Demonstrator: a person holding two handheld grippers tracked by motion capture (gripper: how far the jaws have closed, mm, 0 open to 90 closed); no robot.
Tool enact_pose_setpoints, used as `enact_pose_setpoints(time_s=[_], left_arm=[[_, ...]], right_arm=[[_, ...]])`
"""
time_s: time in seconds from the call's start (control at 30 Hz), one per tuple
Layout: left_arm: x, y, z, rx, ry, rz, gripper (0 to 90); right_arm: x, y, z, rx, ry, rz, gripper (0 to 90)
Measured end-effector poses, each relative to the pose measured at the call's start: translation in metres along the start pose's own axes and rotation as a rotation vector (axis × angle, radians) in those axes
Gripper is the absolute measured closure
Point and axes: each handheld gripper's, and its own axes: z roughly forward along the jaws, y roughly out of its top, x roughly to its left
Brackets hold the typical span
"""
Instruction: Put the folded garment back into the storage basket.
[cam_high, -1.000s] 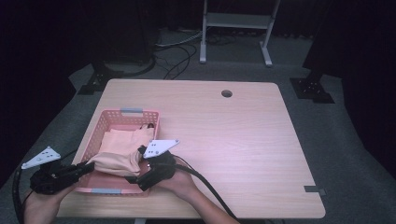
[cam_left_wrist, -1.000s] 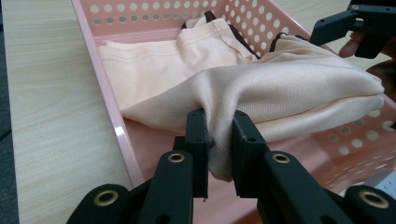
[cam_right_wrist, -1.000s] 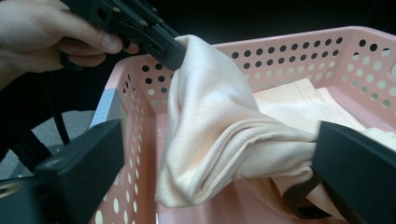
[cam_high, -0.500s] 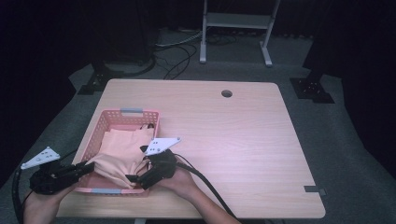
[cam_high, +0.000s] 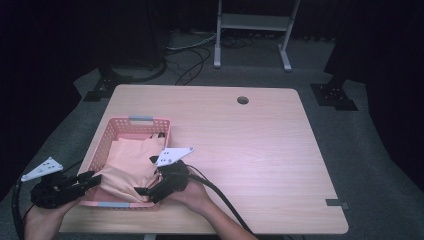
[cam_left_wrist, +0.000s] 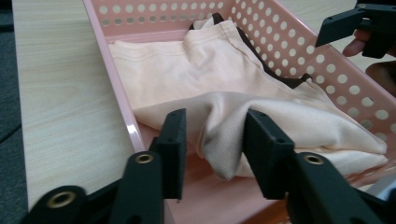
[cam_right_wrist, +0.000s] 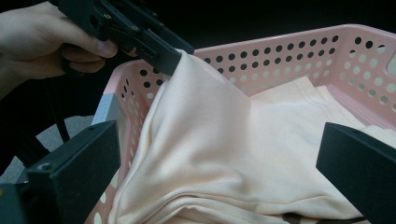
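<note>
- Jaws of the left gripper (cam_high: 90, 177) and the right gripper (cam_high: 145, 191) met the peach cloth (cam_high: 131, 165) in the pink basket (cam_high: 150, 121) at the near-left corner of the bench (cam_high: 260, 150), high view.
- Left gripper view: its jaws (cam_left_wrist: 212, 140), just opening, stood apart around a raised fold of the cloth (cam_left_wrist: 224, 93), the pads barely touching it.
- Right gripper view: its jaws (cam_right_wrist: 219, 172) gaped wide either side of the cloth (cam_right_wrist: 210, 140), clamped on nothing; beyond them, the left gripper (cam_right_wrist: 161, 51) met a peak of fabric at the basket (cam_right_wrist: 327, 51) rim.

One basket (cam_high: 107, 141), one garment (cam_high: 131, 165), two grippers, one table (cam_high: 260, 150)
</note>
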Motion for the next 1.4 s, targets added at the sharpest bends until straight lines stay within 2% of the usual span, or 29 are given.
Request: enact_pose_setpoints(time_s=[0.33,0.43,0.5,0.67,0.73,0.8,0.87,1.1,1.23,1.3,1.4], left_arm=[[0.0,0.001,0.0,-0.03,0.008,0.016,43.7],[-0.002,0.002,0.0,-0.047,0.027,0.025,35.0],[-0.002,0.003,0.001,-0.059,0.032,0.03,24.9],[-0.005,0.003,0.003,-0.086,0.035,0.053,10.8],[-0.006,0.003,0.004,-0.104,0.033,0.066,9.8],[-0.006,0.003,0.005,-0.114,0.052,0.073,1.6],[-0.007,0.003,0.005,-0.143,0.052,0.07,1.6],[-0.017,0.006,0.002,-0.239,0.064,0.099,1.6],[-0.024,0.01,0.002,-0.3,0.046,0.115,1.6],[-0.028,0.012,0.003,-0.317,0.052,0.137,1.6],[-0.034,0.016,0.005,-0.334,0.04,0.142,1.6]], right_arm=[[0.0,0.0,0.001,0.003,0.006,0.001,0.0],[0.0,0.0,0.001,-0.003,0.007,0.004,0.0],[0.0,0.0,0.0,-0.004,0.008,0.004,0.0],[-0.001,0.0,-0.001,0.002,0.008,0.009,0.0],[-0.002,0.0,-0.002,-0.003,0.011,0.013,0.0],[-0.002,0.0,-0.002,-0.004,0.016,0.017,0.0],[-0.002,0.0,-0.003,-0.002,0.017,0.017,0.0],[-0.003,0.001,-0.008,-0.016,0.033,0.028,0.0],[-0.004,0.001,-0.013,-0.033,0.033,0.035,0.0],[-0.004,0.002,-0.017,-0.049,0.034,0.035,0.0],[-0.005,0.003,-0.024,-0.067,0.035,0.04,0.0]])
